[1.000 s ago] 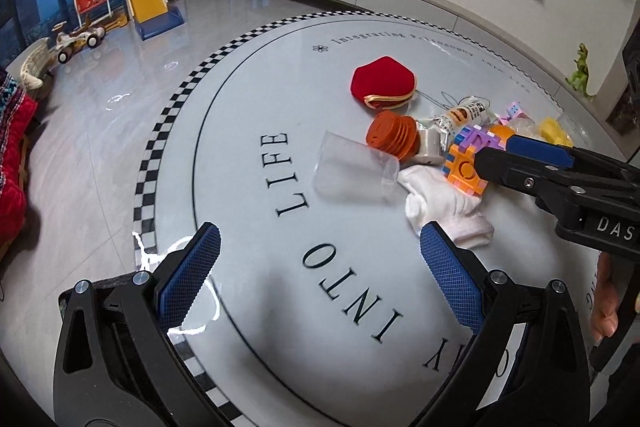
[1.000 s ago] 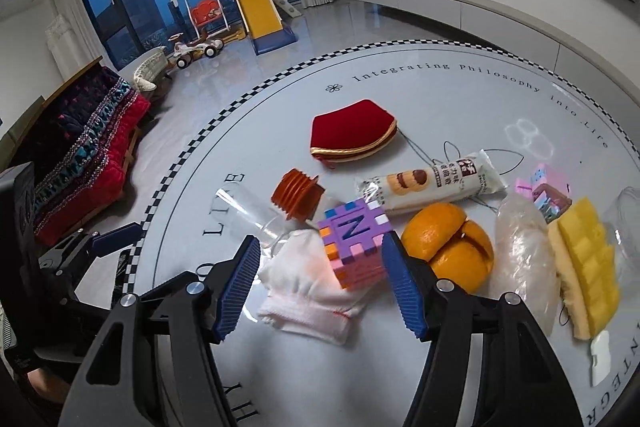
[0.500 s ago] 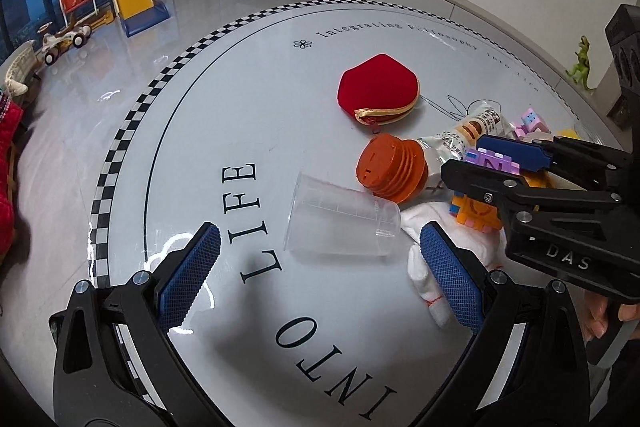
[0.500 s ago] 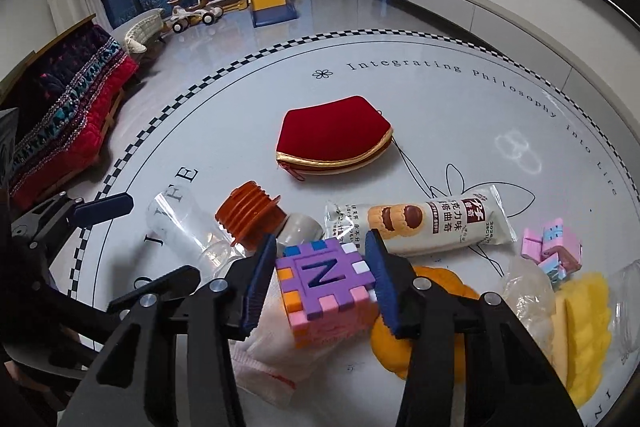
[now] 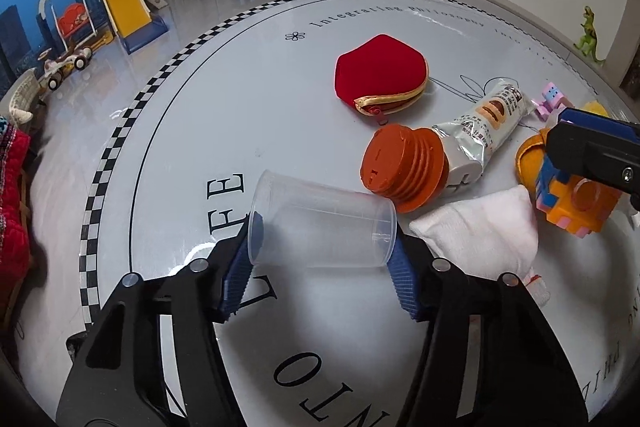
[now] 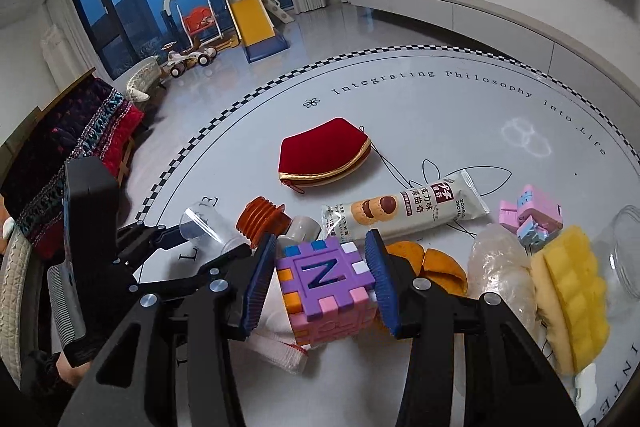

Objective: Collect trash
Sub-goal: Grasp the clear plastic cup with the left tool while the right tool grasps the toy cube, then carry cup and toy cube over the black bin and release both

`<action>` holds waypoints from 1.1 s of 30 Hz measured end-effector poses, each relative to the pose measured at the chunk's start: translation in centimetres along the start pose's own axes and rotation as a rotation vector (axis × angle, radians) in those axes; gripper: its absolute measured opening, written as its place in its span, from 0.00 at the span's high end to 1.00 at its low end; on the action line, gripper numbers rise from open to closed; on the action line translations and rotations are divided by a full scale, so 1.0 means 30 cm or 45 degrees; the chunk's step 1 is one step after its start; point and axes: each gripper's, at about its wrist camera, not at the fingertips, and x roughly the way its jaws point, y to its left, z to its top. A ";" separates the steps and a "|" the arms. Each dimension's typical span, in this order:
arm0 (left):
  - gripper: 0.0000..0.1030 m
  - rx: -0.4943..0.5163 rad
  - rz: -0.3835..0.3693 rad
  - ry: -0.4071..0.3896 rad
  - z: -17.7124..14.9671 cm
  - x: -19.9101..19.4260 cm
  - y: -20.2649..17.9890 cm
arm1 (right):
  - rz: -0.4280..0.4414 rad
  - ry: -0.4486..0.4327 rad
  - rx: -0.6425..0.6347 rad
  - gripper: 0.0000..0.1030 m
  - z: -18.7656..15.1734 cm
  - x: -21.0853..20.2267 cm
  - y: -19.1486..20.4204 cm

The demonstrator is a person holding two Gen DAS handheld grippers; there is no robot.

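A clear plastic cup (image 5: 320, 225) lies on its side on the round white table (image 5: 248, 115). My left gripper (image 5: 324, 259) is shut on the cup, one pad at each end. My right gripper (image 6: 320, 279) is shut on a purple foam cube marked N (image 6: 326, 287), which shows orange-sided in the left wrist view (image 5: 572, 199). A biscuit wrapper (image 6: 404, 209), orange peel (image 6: 432, 263) and a crumpled clear bag (image 6: 500, 267) lie near the cube.
A red pouch (image 5: 380, 75), an orange ribbed lid (image 5: 404, 167), a white sock (image 5: 480, 235), pink blocks (image 6: 528, 215), a yellow sponge (image 6: 568, 287) and a glass jar (image 6: 624, 255) crowd the table. The table edge runs along the checkered border (image 5: 120, 131).
My left gripper moved forward to the cup and closed on it. My right gripper closed on the purple cube and holds it.
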 end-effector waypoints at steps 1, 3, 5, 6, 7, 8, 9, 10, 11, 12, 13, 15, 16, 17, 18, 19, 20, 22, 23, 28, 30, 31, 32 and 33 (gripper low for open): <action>0.43 -0.018 -0.019 -0.002 -0.004 -0.007 0.005 | 0.003 -0.001 0.007 0.54 -0.003 -0.005 0.001; 0.43 -0.035 -0.033 -0.012 -0.014 -0.028 0.012 | 0.012 -0.004 0.017 0.54 -0.011 -0.023 0.005; 0.43 -0.034 -0.027 -0.026 -0.032 -0.063 0.015 | 0.012 -0.010 0.017 0.54 -0.019 -0.040 0.014; 0.43 -0.035 -0.026 -0.031 -0.041 -0.082 0.018 | 0.015 -0.013 0.017 0.53 -0.021 -0.047 0.021; 0.43 -0.038 -0.025 -0.038 -0.055 -0.105 0.022 | 0.021 -0.015 0.019 0.54 -0.025 -0.056 0.030; 0.43 -0.043 -0.023 -0.047 -0.068 -0.129 0.028 | 0.028 -0.019 0.022 0.54 -0.030 -0.065 0.039; 0.43 -0.050 -0.021 -0.053 -0.078 -0.148 0.035 | 0.035 -0.023 0.025 0.54 -0.035 -0.075 0.049; 0.43 -0.058 -0.019 -0.059 -0.091 -0.168 0.045 | 0.040 -0.027 0.026 0.54 -0.041 -0.085 0.060; 0.43 -0.067 -0.017 -0.065 -0.104 -0.189 0.053 | 0.043 -0.031 0.024 0.54 -0.048 -0.095 0.074; 0.43 -0.074 -0.017 -0.070 -0.117 -0.208 0.062 | 0.045 -0.034 0.024 0.54 -0.056 -0.104 0.087; 0.43 -0.081 -0.018 -0.075 -0.130 -0.227 0.069 | 0.051 -0.036 0.026 0.54 -0.065 -0.112 0.101; 0.43 -0.090 -0.015 -0.085 -0.160 -0.260 0.082 | 0.069 -0.035 0.029 0.54 -0.083 -0.123 0.132; 0.43 -0.093 -0.010 -0.088 -0.178 -0.277 0.089 | 0.075 -0.035 0.025 0.54 -0.094 -0.127 0.150; 0.43 -0.097 -0.002 -0.092 -0.194 -0.291 0.097 | 0.078 -0.034 0.018 0.54 -0.105 -0.128 0.169; 0.43 -0.101 0.006 -0.095 -0.213 -0.307 0.105 | 0.083 -0.032 0.011 0.54 -0.116 -0.130 0.188; 0.43 -0.104 0.010 -0.096 -0.234 -0.322 0.116 | 0.091 -0.029 0.004 0.54 -0.125 -0.130 0.210; 0.43 -0.111 0.016 -0.097 -0.252 -0.335 0.127 | 0.100 -0.026 -0.004 0.54 -0.137 -0.131 0.233; 0.43 -0.128 0.027 -0.095 -0.288 -0.355 0.150 | 0.116 -0.021 -0.022 0.54 -0.160 -0.132 0.280; 0.43 -0.138 0.036 -0.094 -0.315 -0.372 0.167 | 0.126 -0.019 -0.032 0.54 -0.171 -0.132 0.303; 0.43 -0.208 0.076 -0.087 -0.427 -0.428 0.249 | 0.177 0.003 -0.102 0.54 -0.219 -0.125 0.433; 0.43 -0.237 0.090 -0.085 -0.470 -0.450 0.284 | 0.197 0.012 -0.132 0.54 -0.235 -0.122 0.489; 0.43 -0.247 0.107 -0.084 -0.494 -0.462 0.301 | 0.207 0.016 -0.150 0.54 -0.241 -0.120 0.516; 0.43 -0.255 0.122 -0.080 -0.511 -0.471 0.314 | 0.219 0.020 -0.170 0.54 -0.248 -0.119 0.547; 0.43 -0.268 0.137 -0.078 -0.530 -0.482 0.331 | 0.229 0.023 -0.190 0.54 -0.255 -0.120 0.573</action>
